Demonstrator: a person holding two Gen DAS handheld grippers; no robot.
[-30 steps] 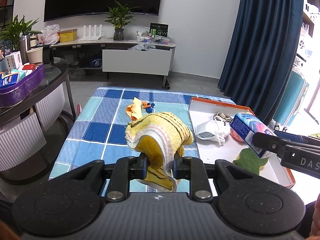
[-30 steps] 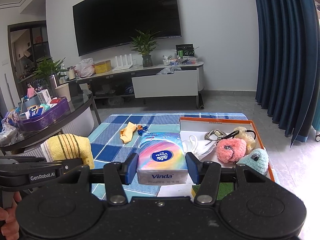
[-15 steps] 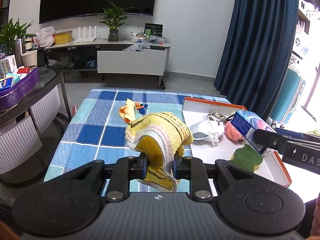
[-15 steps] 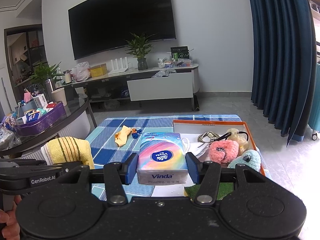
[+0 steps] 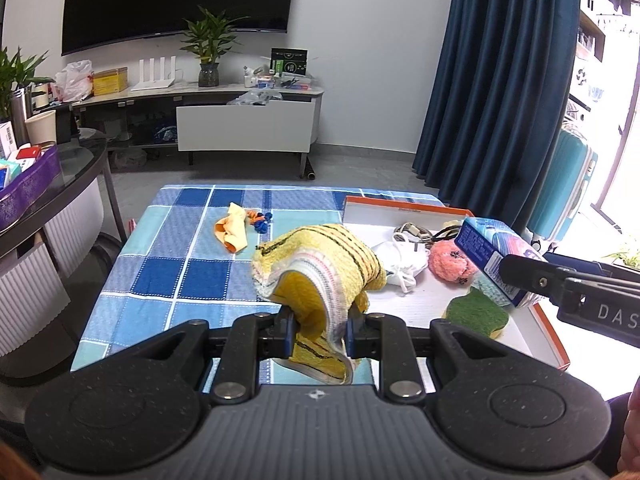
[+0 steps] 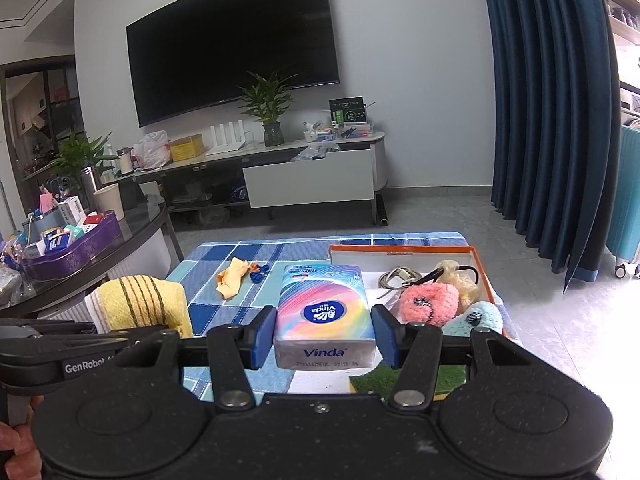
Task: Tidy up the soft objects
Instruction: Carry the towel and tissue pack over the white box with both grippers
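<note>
Left gripper: your fingers are pinched tight on the towel, lifted just left of the box, likely to drop in.
Right gripper: fingers half-spread, clamping the tissue pack over the box.
Box: holds mask, cable, pink plush, green sponge.

At the top of my view hangs a dark television; below it, a potted plant on a low cabinet. Blue curtains fill the right.
</note>
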